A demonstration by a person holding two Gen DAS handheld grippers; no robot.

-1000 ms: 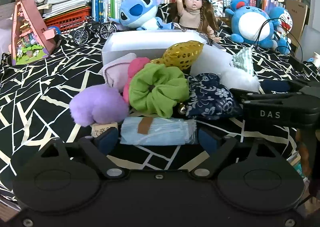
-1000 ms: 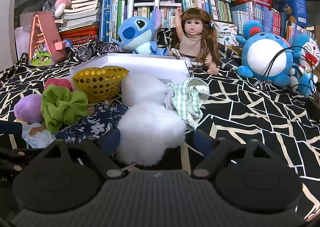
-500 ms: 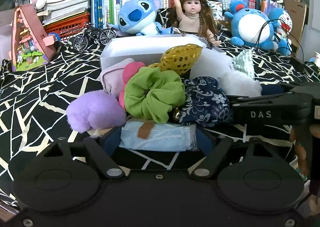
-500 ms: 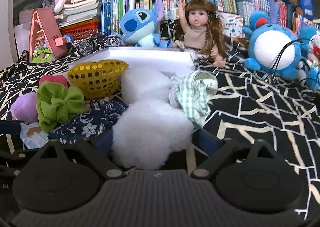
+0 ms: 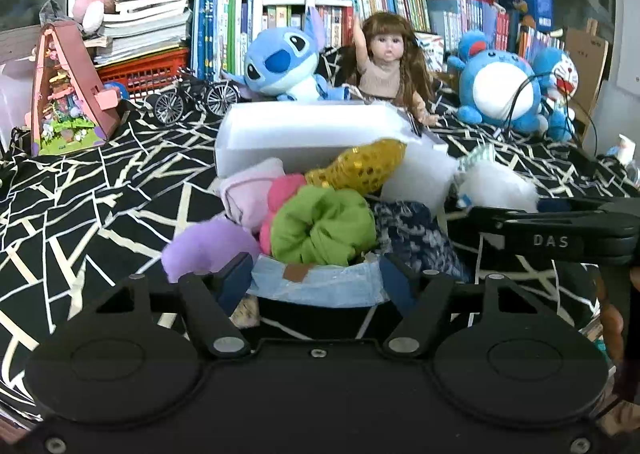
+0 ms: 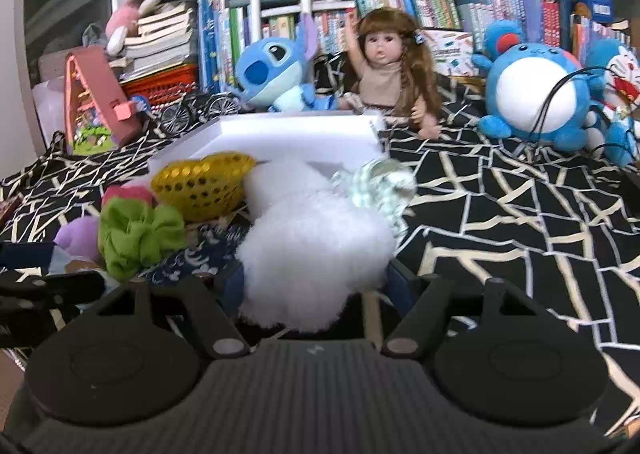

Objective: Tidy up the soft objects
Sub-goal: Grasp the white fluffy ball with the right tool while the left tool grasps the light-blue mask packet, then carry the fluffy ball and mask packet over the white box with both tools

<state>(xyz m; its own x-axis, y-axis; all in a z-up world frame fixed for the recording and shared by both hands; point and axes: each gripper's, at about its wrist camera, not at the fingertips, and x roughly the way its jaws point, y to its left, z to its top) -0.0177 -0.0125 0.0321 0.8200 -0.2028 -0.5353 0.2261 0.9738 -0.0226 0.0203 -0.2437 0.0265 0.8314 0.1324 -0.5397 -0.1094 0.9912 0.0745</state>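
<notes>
A pile of soft things lies in front of a white box (image 5: pixel 304 129): a purple pom-pom (image 5: pixel 208 250), a green scrunchie (image 5: pixel 320 230), a pink piece (image 5: pixel 284 189), a gold sequin pouch (image 5: pixel 360 167), navy floral cloth (image 5: pixel 416 234) and a checked cloth (image 6: pixel 380 185). My left gripper (image 5: pixel 316 286) is shut on a light blue denim piece (image 5: pixel 320 286) and holds it off the cloth. My right gripper (image 6: pixel 316 286) is shut on a fluffy white pom-pom (image 6: pixel 312 254), lifted in front of the pile. The right gripper's body also shows in the left wrist view (image 5: pixel 556 232).
A black cloth with pale lines (image 6: pixel 520 221) covers the surface. Behind the box stand a blue Stitch plush (image 5: pixel 280 65), a doll (image 5: pixel 384 65), a round blue plush (image 5: pixel 500 89) and a toy bicycle (image 5: pixel 192 97). A pink toy house (image 5: pixel 68 93) is far left. Bookshelves fill the back.
Both grippers have closed in on and lifted their items: the denim piece sits higher between the left fingers, the white pom-pom rises between the right fingers. Both views tilt upward.
</notes>
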